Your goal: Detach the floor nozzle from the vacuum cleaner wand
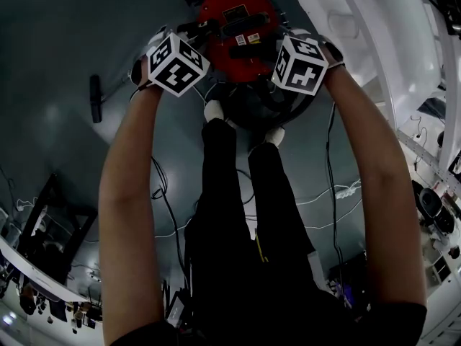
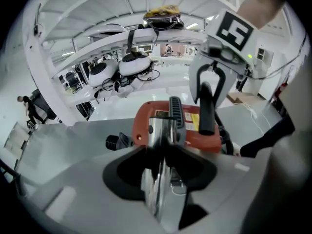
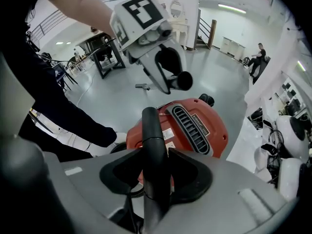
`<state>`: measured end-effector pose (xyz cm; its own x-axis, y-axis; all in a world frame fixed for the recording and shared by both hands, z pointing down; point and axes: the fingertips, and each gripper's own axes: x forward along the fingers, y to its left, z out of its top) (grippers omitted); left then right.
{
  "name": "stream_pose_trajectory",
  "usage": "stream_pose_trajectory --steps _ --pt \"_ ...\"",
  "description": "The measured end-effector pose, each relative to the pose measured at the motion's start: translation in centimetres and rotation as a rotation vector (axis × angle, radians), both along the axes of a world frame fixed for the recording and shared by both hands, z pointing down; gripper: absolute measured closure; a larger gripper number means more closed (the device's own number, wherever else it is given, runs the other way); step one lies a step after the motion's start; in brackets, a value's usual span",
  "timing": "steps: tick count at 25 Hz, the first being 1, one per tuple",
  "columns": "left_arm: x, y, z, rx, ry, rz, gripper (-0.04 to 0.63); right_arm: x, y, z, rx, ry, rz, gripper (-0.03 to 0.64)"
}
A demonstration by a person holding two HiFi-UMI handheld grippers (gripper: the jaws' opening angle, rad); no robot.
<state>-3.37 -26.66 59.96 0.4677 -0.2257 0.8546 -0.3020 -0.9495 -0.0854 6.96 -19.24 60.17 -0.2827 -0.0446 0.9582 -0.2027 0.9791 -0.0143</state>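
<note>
Grey hall floor bears the red vacuum cleaner, over which fingers of the left gripper clench the chrome wand and those of the right gripper grasp a black tube; a dark bar lying well apart may be the floor nozzle, already detached.

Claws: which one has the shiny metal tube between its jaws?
The left claw, holding the shiny metal tube; the right claw has a black tube.
</note>
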Motion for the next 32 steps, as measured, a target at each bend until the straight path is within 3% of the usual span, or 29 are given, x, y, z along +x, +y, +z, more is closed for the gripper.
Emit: stream_pose_trajectory --steps 5,15,19,24,28,32 --pt "2.8 -3.9 -1.8 0.025 0.037 -0.028 0.42 -1.5 -0.5 -0.3 0.063 -0.042 -0.027 0.449" --pt "5.0 -8.7 -1.2 0.083 0.008 -0.092 0.423 -1.7 -1.1 0.6 0.176 -0.006 -0.029 0.434" --pt "5.4 -9.2 -0.8 0.071 0.03 -0.103 0.421 -0.9 -1.6 1.2 0.167 -0.003 0.069 0.416" --pt "5.8 -10.5 -1.4 0.058 0.131 -0.212 0.422 -0.5 -2.6 1.0 0.167 -0.051 0.179 0.384" --pt "5.2 -10.6 -1.4 0.085 0.106 -0.207 0.406 -1.6 -4.1 -0.6 0.199 -0.155 0.258 0.38" --pt "4.6 -10.1 -1.3 0.071 0.117 -0.232 0.402 -2.3 -4.6 -1.5 0.202 -0.187 0.274 0.382"
